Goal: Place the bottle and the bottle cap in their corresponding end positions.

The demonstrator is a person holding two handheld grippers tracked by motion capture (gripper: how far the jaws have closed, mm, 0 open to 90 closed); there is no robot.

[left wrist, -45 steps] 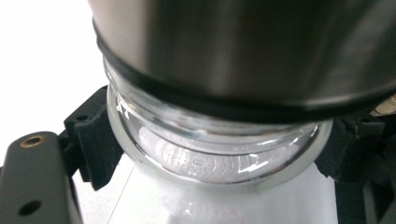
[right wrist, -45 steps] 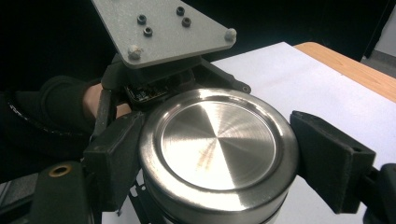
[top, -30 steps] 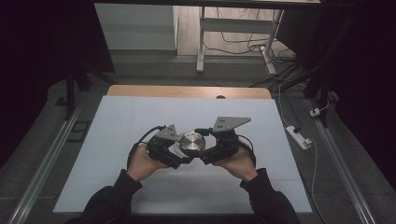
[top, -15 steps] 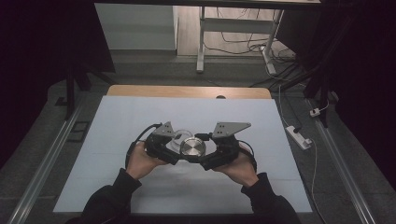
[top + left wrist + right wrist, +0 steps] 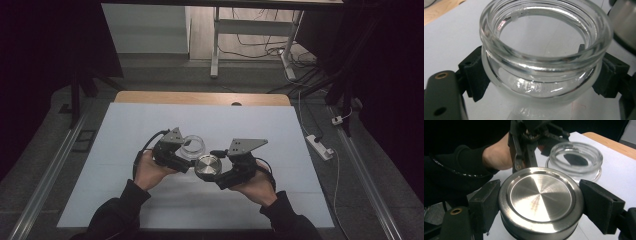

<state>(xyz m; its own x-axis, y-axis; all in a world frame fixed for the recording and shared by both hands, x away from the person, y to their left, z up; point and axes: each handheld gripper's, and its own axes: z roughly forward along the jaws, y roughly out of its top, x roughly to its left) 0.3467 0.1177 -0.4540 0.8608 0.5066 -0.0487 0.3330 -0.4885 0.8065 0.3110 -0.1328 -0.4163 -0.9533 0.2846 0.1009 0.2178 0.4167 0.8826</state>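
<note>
A: Left gripper (image 5: 181, 156)?
B: Jaws clamped on the lidless glass jar (image 5: 544, 50), which stands on the white table (image 5: 125, 125).
A: Right gripper (image 5: 220, 167)?
B: Jaws clamped on the steel lid (image 5: 540, 197), just beside the jar.

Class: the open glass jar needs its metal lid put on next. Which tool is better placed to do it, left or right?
Right. The right tool already clamps the metal lid beside the glass jar, while the left tool is occupied gripping the jar.

An open, clear glass jar (image 5: 544, 57) stands upright on the table, just beside a round brushed-metal lid (image 5: 540, 195).
</note>
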